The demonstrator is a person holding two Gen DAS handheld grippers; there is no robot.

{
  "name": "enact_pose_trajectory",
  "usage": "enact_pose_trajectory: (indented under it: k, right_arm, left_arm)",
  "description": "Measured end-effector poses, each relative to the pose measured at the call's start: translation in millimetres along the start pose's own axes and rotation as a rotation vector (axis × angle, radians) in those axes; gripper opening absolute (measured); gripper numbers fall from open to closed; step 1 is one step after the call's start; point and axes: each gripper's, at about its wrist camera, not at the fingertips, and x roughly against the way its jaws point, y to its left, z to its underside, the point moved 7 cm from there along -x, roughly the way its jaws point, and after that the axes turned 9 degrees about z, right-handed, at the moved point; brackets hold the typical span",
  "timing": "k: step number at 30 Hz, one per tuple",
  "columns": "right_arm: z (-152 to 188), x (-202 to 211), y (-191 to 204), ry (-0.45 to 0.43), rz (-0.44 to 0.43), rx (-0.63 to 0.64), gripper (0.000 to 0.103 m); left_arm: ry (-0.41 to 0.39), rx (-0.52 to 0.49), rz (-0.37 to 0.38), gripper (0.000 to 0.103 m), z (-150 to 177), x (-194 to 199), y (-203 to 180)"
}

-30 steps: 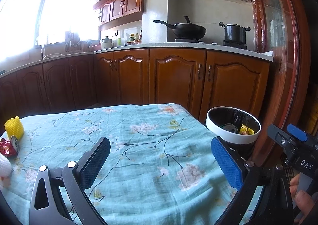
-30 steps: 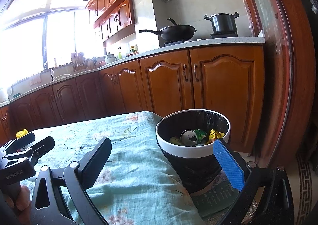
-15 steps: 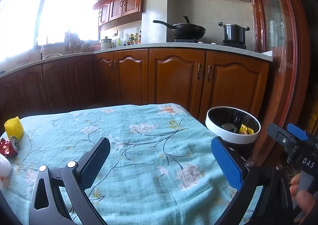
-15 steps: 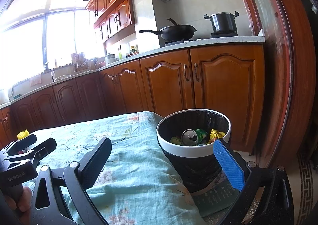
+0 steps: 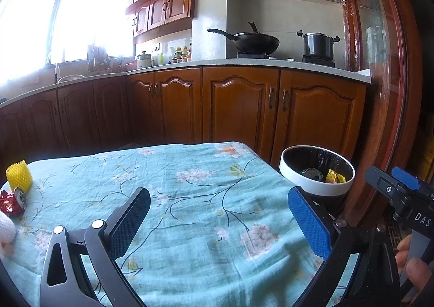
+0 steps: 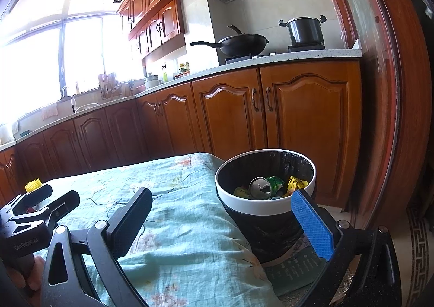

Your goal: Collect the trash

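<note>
A white-rimmed bin with a black liner stands off the table's right edge and holds a can and wrappers. On the table's far left lie a yellow foam net, a red wrapper with a can beside it, and a white object cut off by the frame edge. My left gripper is open and empty over the middle of the table. My right gripper is open and empty, near the bin and lower than its rim.
The table wears a light blue floral cloth. Wooden kitchen cabinets with a counter, wok and pot run behind it. A wooden door frame stands close on the right of the bin.
</note>
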Motion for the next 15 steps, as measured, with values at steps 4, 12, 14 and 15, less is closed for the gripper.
enact_pose_trajectory:
  k: [4,12,14,15]
  right_arm:
    - [0.0,1.2,0.7,0.0,-0.002,-0.001,0.103]
    - [-0.5,1.7,1.9,0.0,-0.004,-0.002,0.103]
    - [-1.2,1.9,2.6,0.0,-0.006,-0.002,0.103]
    - [-1.3,2.3,3.5,0.0,-0.006,-0.003,0.103]
  left_arm:
    - [0.001,0.0,0.002,0.102,0.1,0.5,-0.1]
    - [0.001,-0.004,0.006,0.102,-0.2,0.0,0.2]
    - [0.002,-0.004,0.009,0.102,-0.3,-0.6,0.4]
    - [0.002,-0.005,0.01,0.102,-0.4,-1.1,0.8]
